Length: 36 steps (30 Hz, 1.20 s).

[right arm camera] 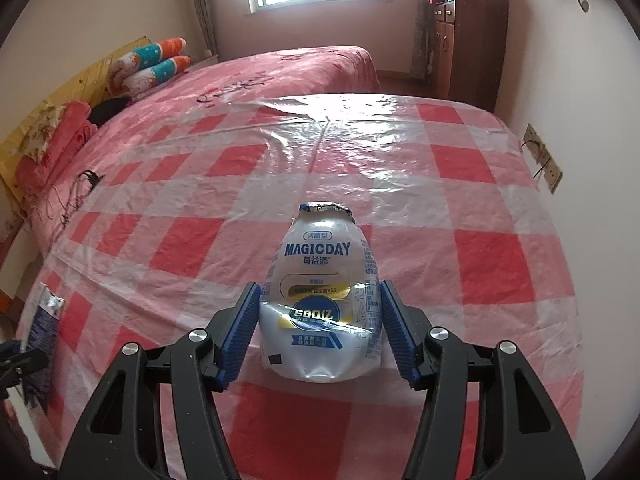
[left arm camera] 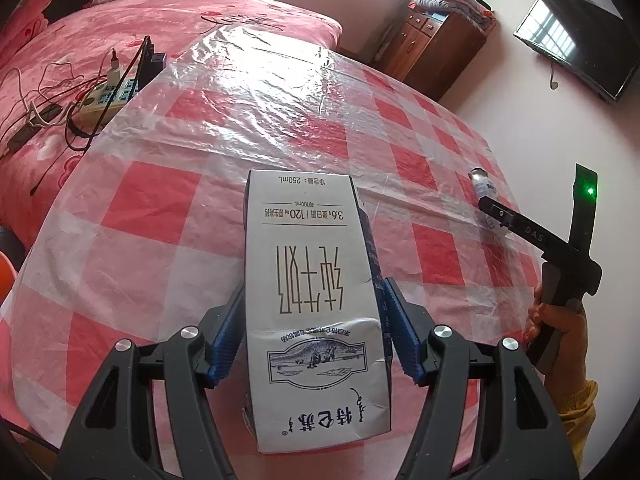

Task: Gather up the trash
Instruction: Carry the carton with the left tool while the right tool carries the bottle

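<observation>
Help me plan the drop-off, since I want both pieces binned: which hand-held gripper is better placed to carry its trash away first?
Left, probably. The left hand-held gripper already clamps the milk carton. The right hand-held gripper has its pads against the yogurt drink bottle, which looks squeezed, but that grasp seems newer.

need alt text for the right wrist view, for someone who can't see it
The right hand-held gripper is closed on a small, crumpled MAGICDAY yogurt drink bottle, its blue pads pressing both sides. Below lies a table with a red-and-white checked cloth under clear plastic; a pink bed stands behind it.
</observation>
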Motion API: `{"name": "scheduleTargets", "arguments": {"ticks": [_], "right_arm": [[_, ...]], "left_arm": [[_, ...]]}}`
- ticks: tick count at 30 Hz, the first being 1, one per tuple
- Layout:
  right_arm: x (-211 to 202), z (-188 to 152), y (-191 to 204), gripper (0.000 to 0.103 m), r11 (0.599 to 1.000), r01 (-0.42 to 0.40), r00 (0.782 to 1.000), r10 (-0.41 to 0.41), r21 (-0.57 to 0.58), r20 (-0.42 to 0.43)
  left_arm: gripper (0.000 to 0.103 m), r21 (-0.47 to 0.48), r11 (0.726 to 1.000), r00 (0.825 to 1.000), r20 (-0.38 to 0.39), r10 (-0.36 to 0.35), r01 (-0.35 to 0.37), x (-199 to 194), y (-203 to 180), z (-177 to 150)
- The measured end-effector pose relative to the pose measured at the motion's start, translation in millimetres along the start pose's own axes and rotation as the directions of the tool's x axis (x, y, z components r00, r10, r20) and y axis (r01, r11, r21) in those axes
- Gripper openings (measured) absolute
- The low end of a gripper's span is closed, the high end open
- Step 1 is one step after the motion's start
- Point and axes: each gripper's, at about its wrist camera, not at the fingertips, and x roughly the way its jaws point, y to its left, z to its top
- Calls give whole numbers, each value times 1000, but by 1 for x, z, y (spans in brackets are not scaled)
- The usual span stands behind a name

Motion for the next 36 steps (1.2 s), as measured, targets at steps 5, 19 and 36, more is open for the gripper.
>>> {"name": "scheduleTargets", "arguments": {"ticks": [5,19,36], "right_arm": [[-5,-4,13,60,1000,-19,1000,19,-5,11],[-22,-6,58,60,987,-158,987,158,0,29],[-30,-20,156,60,940,-327,945,324,-100,-38]], "left_arm": [[66,-5,1000,1000,7,-15,15,-2,6,0],[66,-34,998,997,61,-46,48,-25,28,-4],[66,-118,992,991,130,-27,42,-61,72,-17]]}}
